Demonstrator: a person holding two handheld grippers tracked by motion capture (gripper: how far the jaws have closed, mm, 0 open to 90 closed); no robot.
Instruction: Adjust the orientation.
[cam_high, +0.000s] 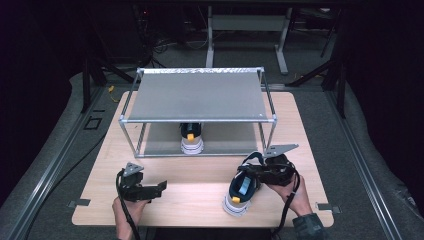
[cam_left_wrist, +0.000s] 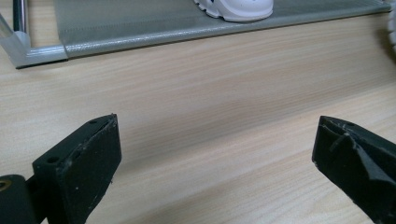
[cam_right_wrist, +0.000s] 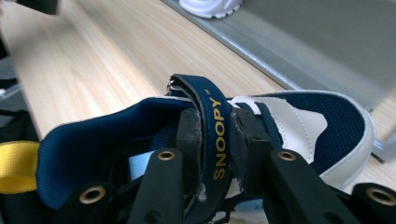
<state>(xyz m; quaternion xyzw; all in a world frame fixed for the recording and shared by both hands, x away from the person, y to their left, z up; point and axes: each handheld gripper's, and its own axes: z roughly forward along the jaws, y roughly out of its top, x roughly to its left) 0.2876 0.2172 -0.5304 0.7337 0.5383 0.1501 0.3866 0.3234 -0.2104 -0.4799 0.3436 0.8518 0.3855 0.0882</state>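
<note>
Here the right gripper (cam_right_wrist: 218, 140) is clamped on the navy "SNOOPY" strap (cam_right_wrist: 215, 122) of the loose sneaker (cam_high: 241, 189), w/ the strap pinched flat between both pads. The shoe sits directly under and in front of that gripper, toe toward the person's edge of the table (cam_high: 200, 200), heel end toward the rack (cam_high: 197, 95). A second sneaker (cam_high: 191, 138) is seen ahead of the jaws on the rack's lower shelf (cam_right_wrist: 327, 42).

The shoe is judged light, w/ a soft padded collar and a stiff sole. The strap is thin webbing, so it can be expected to flex and let the shoe swing or tilt when lifted. A firmer hold is probably offered by the heel wall or collar edge.

The left gripper (cam_left_wrist: 215, 154) is held open over bare wood, nothing between its jaws, the loose sneaker well off to its side
</note>
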